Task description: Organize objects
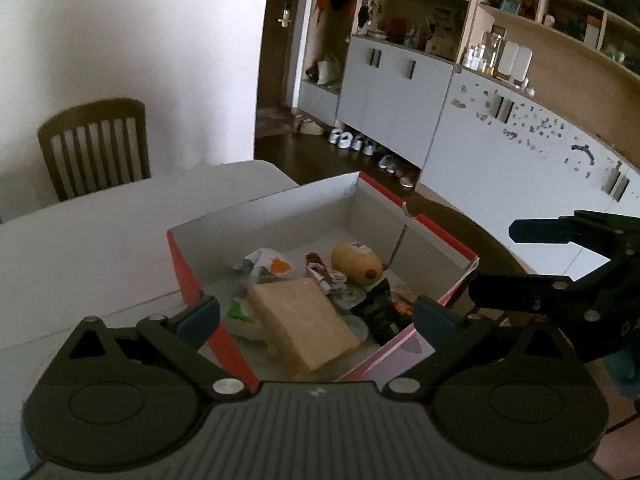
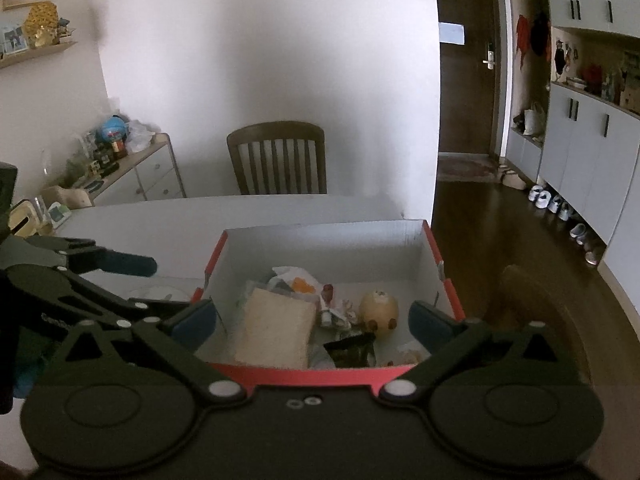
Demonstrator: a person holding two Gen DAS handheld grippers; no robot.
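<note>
Both the left gripper [image 1: 316, 312] and the right gripper [image 2: 312, 324] have their blue-padded fingers spread wide apart, gripping and touching nothing. Beyond the fingertips an open red cardboard box with a white inside [image 2: 320, 240] sits on the white table [image 2: 168, 216], holding a tan rectangular sponge block [image 2: 276, 328], a round beige plush toy [image 2: 378, 308], a dark snack packet [image 2: 352, 350] and crumpled wrappers [image 2: 292, 280]. Past the table stands a dark wooden slat-back chair [image 2: 276, 156] against the white wall.
</note>
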